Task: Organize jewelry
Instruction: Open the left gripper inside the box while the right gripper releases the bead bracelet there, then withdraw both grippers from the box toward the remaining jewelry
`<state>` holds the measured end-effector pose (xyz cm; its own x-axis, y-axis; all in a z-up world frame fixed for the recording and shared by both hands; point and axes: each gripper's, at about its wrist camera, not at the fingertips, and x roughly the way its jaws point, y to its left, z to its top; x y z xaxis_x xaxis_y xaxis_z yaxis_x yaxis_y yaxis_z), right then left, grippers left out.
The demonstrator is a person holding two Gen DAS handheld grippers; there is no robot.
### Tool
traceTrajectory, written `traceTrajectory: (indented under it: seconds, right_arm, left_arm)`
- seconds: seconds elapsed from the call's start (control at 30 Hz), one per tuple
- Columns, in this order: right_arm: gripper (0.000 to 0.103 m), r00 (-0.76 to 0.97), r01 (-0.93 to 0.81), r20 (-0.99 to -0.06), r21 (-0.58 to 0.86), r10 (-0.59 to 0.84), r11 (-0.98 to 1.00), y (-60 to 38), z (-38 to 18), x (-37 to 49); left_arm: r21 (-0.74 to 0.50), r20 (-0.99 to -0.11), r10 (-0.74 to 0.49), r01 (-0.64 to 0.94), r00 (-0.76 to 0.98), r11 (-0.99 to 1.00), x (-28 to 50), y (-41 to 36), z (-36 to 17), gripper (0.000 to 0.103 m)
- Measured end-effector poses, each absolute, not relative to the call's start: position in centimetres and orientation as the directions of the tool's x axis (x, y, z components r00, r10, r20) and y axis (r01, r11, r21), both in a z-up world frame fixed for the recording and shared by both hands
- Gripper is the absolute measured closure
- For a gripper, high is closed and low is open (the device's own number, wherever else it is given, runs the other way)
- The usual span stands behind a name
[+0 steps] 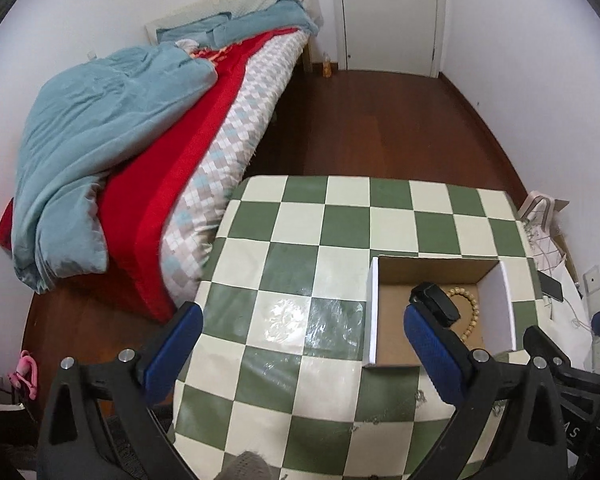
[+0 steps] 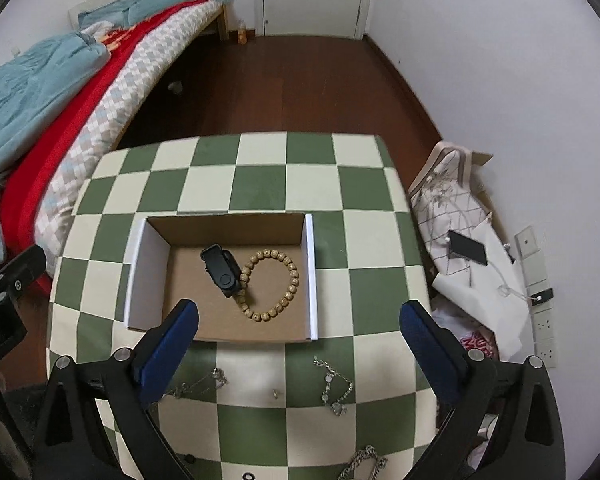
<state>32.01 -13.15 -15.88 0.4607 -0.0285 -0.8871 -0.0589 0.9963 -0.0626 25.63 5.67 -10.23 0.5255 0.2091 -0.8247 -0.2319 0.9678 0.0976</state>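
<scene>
The right tongs [image 2: 299, 322] hang open and empty over the near edge of the box [image 2: 311, 276]; the left tongs [image 1: 304, 336] are open too, holding nothing, above the table [image 1: 300, 216]. In the box lie 2 pieces: a bead bracelet [image 2: 290, 270] and a black band [image 2: 220, 270]. Still loose on the table are a silver chain [image 2: 334, 384], a thin chain [image 2: 200, 384], a chunky chain [image 2: 362, 462] and a tiny stud [image 2: 275, 394], so I judge roughly a third is done.
</scene>
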Motion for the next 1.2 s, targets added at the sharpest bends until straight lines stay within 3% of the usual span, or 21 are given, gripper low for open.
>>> traceTrajectory:
  seconds: [0.4,0.7,0.83,1.07,1.2]
  right_arm:
    - [0.001,0.592,-0.022,-0.805,-0.067,-0.041,0.998,-13.9,-9.2,24.9]
    - [0.001,0.625,-0.016,-0.781,-0.01,0.003,1.0,-14.2,-6.5,19.9]
    - [0.001,0.559,0.028,-0.829,0.045,0.022,0.999,-16.3,-8.5,18.6]
    - [0.001,0.361,0.189,-0.932,0.093,0.019,0.978,-22.8,-17.3,17.1]
    - [0.011,0.264,0.251,-0.964,0.095,0.027,0.963,-25.7,-21.9,16.2]
  left_arm:
    - [0.096,-0.732,0.214,-0.214,0.647,0.972,18.8,5.2,-4.6,0.001]
    - [0.105,-0.708,0.241,-0.238,0.664,0.966,15.4,5.6,-3.9,0.001]
    - [0.134,-0.742,0.26,-0.243,0.618,0.961,14.6,5.8,-6.4,0.001]
    - [0.199,-0.83,0.276,-0.205,0.485,0.958,14.0,4.7,-13.8,0.001]
    - [0.226,-0.865,0.273,-0.159,0.421,0.961,14.0,3.4,-17.4,0.001]
